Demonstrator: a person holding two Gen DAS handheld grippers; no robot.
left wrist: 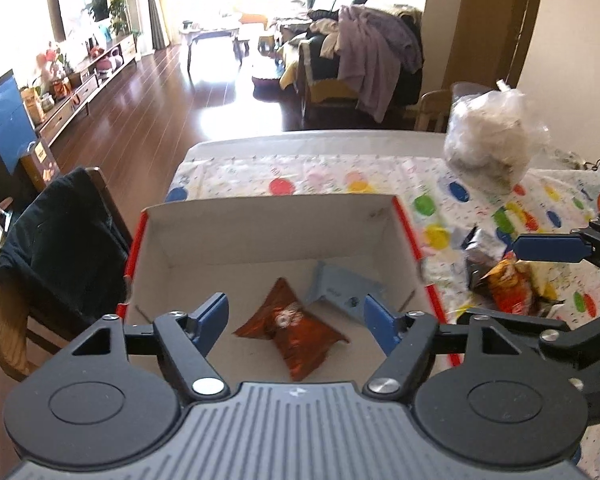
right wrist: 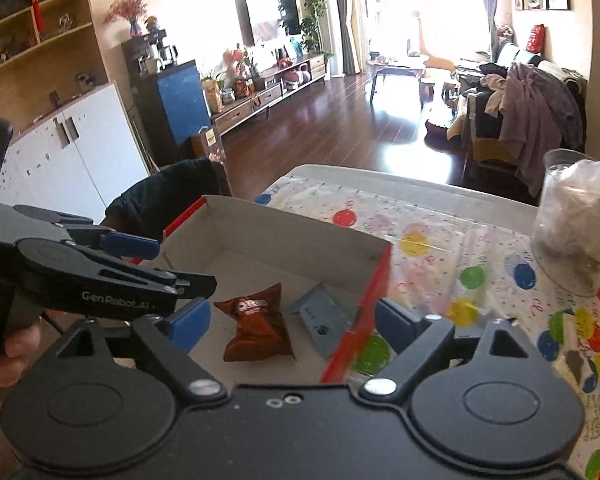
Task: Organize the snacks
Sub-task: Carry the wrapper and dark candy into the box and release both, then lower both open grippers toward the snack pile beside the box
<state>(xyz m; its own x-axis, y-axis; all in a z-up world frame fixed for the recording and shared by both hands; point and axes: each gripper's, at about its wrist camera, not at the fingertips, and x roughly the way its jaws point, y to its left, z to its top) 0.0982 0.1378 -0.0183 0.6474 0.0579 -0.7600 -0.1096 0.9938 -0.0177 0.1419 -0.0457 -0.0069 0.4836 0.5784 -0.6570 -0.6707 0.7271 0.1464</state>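
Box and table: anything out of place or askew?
Two packets lie loose in the box: a brown snack packet and a pale blue one, tilted against each other. More snack packets still lie crumpled on the tablecloth outside it. Nothing spilled.

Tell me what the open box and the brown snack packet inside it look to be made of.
Box: likely cardboard, matte pale inside, red outside; its walls are thin and folded flat. Brown snack packet: probably glossy plastic or foil film; it is crinkled, with highlights and crimped ends.
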